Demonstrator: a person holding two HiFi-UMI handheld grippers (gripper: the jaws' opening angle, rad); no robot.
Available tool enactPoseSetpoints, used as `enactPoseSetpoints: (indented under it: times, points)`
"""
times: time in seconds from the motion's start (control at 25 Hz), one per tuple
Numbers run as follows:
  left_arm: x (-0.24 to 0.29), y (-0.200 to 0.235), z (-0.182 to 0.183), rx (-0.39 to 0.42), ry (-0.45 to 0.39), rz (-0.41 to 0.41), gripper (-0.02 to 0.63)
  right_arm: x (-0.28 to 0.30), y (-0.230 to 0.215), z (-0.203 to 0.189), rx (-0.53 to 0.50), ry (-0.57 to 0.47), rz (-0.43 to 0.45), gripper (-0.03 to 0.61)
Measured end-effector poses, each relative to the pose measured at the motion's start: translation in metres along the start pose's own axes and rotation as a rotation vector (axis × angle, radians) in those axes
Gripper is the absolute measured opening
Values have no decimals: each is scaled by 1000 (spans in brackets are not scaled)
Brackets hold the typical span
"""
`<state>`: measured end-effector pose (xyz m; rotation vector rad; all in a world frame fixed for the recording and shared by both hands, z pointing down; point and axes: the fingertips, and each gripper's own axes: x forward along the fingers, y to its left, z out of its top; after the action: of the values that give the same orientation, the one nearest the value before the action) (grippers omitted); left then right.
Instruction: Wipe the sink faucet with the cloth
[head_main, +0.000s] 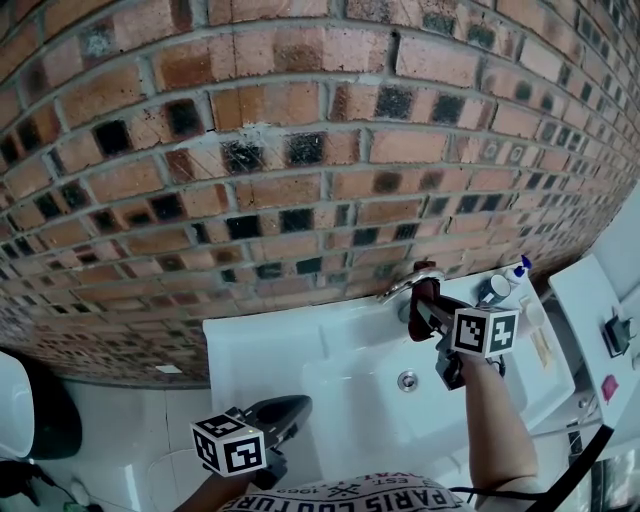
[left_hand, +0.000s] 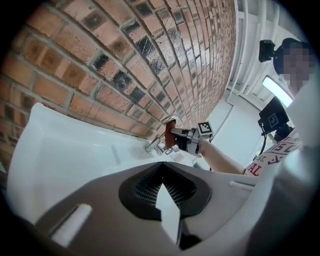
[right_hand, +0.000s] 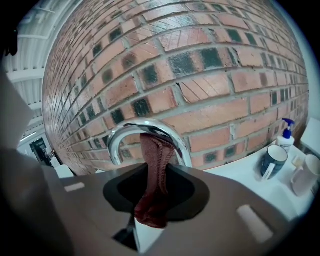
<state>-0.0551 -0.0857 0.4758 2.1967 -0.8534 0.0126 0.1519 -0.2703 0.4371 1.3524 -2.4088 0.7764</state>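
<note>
A chrome arched faucet (head_main: 398, 288) stands at the back of the white sink (head_main: 262, 352), against the brick wall. My right gripper (head_main: 428, 308) is shut on a dark red cloth (head_main: 421, 299) and holds it against the spout. In the right gripper view the cloth (right_hand: 155, 172) hangs from the faucet's arch (right_hand: 124, 133) down into the gripper (right_hand: 151, 212). My left gripper (head_main: 286, 414) hovers at the sink's front left edge, shut with nothing in it. The left gripper view looks past that gripper (left_hand: 167, 202) to the faucet (left_hand: 152, 146) and cloth (left_hand: 169, 138) far off.
A pump soap bottle (right_hand: 286, 134), a dark mug (right_hand: 272, 161) and a white mug (right_hand: 305, 176) stand on the ledge right of the faucet. The drain (head_main: 407, 379) lies below the right gripper. A white unit (head_main: 598, 318) stands at the far right.
</note>
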Motion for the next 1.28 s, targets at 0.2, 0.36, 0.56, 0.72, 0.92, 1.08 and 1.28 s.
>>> enactPoseSetpoints:
  times: [0.2, 0.36, 0.56, 0.72, 0.92, 1.08, 1.28]
  points:
    - [-3, 0, 2, 0, -10, -3, 6, -1, 31, 6, -16, -20, 55, 94]
    - [-7, 2, 2, -3, -13, -2, 6, -1, 51, 9, -39, -27, 79, 95]
    - [-11, 3, 3, -4, -19, -1, 6, 6, 60, -2, -62, 5, 79, 94]
    - [-11, 3, 2, -4, -21, -4, 6, 16, 61, -17, -85, 51, 76, 94]
    - [-14, -3, 4, 7, -17, -12, 6, 8, 58, -19, -72, 45, 67, 94]
    - [-19, -10, 13, 25, -41, -6, 6, -19, 68, -35, -64, 43, 101, 94]
    - [-17, -20, 8, 35, -35, -3, 6, -53, 94, -90, -33, 93, 218, 94]
